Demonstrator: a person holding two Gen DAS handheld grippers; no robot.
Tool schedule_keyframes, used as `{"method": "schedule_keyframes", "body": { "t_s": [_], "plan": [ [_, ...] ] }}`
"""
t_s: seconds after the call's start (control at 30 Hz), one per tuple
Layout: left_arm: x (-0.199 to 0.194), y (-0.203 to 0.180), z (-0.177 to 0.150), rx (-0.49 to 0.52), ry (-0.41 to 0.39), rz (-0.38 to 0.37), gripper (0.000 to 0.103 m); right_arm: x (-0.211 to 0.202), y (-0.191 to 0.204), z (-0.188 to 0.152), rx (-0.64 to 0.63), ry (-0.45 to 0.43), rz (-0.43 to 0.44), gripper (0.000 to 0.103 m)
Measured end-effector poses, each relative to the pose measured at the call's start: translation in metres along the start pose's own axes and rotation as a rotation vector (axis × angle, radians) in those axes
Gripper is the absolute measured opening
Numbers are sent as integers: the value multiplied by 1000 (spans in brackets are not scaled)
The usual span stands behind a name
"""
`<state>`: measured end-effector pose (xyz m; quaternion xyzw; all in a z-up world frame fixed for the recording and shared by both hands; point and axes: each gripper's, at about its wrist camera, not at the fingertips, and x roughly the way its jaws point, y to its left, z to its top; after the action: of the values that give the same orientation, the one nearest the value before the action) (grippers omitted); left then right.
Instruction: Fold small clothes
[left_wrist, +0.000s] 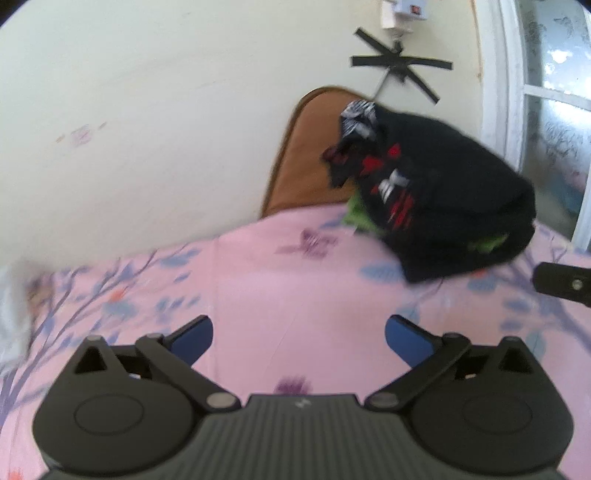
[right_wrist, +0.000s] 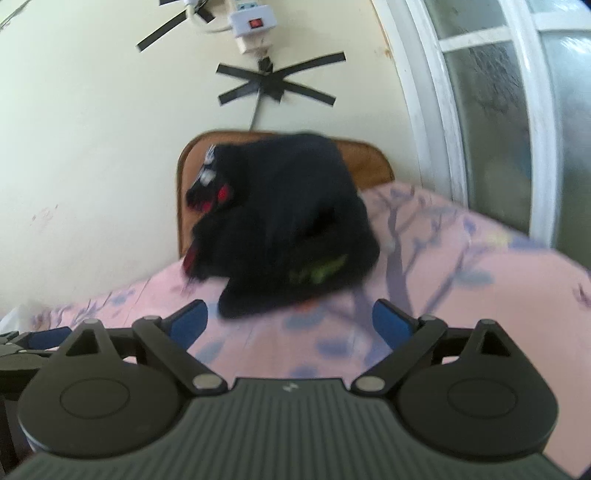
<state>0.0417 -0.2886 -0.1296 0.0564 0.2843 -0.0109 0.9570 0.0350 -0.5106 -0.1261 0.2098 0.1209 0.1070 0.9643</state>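
Observation:
A heap of dark clothes (left_wrist: 443, 192) with red, white and green patches lies at the far end of the bed, against a brown pillow (left_wrist: 306, 162). In the right wrist view the same heap (right_wrist: 288, 229) sits straight ahead. My left gripper (left_wrist: 299, 339) is open above bare pink sheet (left_wrist: 258, 277), well short of the heap and to its left. My right gripper (right_wrist: 290, 325) is open too, with the heap's near edge just beyond its fingertips; nothing is between its blue pads. A finger of the right gripper (left_wrist: 565, 284) shows at the left wrist view's right edge.
The bed is covered with a pink floral sheet (right_wrist: 461, 288). A cream wall (left_wrist: 147, 129) with black tape and a white power strip (right_wrist: 251, 22) stands behind it. A white-framed window (right_wrist: 498, 110) is at the right. Something white (left_wrist: 11, 314) lies at the bed's left edge.

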Motion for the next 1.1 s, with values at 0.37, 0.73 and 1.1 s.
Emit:
{"method": "schedule_keyframes", "body": {
  "t_s": [0.37, 0.73, 1.1],
  "plan": [
    [-33, 23, -51, -52, -20, 12, 103, -52, 38, -53, -14, -23, 36, 103],
    [-33, 28, -58, -60, 2, -12, 103, -47, 43, -66, 9, 5, 4, 103],
    [-28, 37, -58, -119, 19, 3, 103, -28, 36, -54, 28, 3, -25, 103]
  ]
}}
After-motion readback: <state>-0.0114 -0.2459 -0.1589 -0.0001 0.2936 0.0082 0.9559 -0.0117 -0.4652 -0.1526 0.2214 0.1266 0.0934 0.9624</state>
